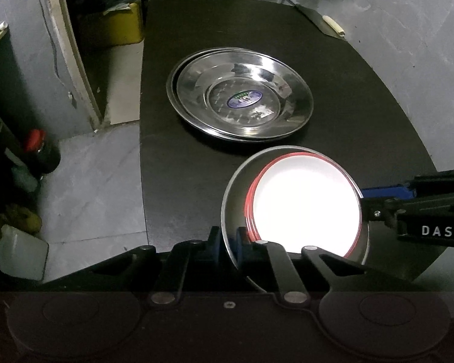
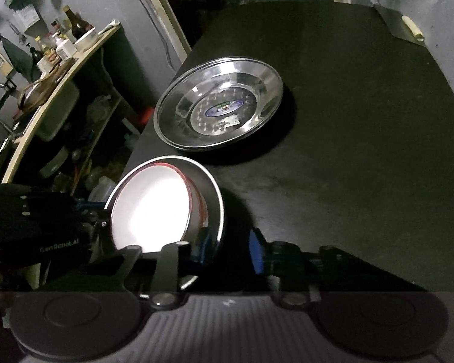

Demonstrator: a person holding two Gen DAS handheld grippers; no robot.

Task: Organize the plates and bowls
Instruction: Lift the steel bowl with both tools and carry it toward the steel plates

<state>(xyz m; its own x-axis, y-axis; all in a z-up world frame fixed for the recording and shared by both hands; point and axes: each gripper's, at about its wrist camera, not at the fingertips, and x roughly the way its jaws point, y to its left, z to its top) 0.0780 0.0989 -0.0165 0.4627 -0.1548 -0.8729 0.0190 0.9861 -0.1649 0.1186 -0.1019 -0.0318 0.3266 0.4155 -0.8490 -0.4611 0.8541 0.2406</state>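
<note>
We find the left hand-held gripper [image 1: 228, 246] clamped on the near rim of the steel bowl [image 1: 236, 193], which holds a red-rimmed white bowl [image 1: 305, 202]. Our right hand-held gripper [image 2: 228, 242] stands released, straddling its opposite rim. Stacked steel plates [image 1: 240, 95] lie apart on the counter [image 1: 363, 115].

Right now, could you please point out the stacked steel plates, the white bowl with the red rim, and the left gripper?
stacked steel plates [image 1: 240, 95], left wrist view, top plate's inner slope
white bowl [image 1: 305, 205], left wrist view, bright inside
left gripper [image 1: 228, 242], left wrist view, between fingertips
</note>
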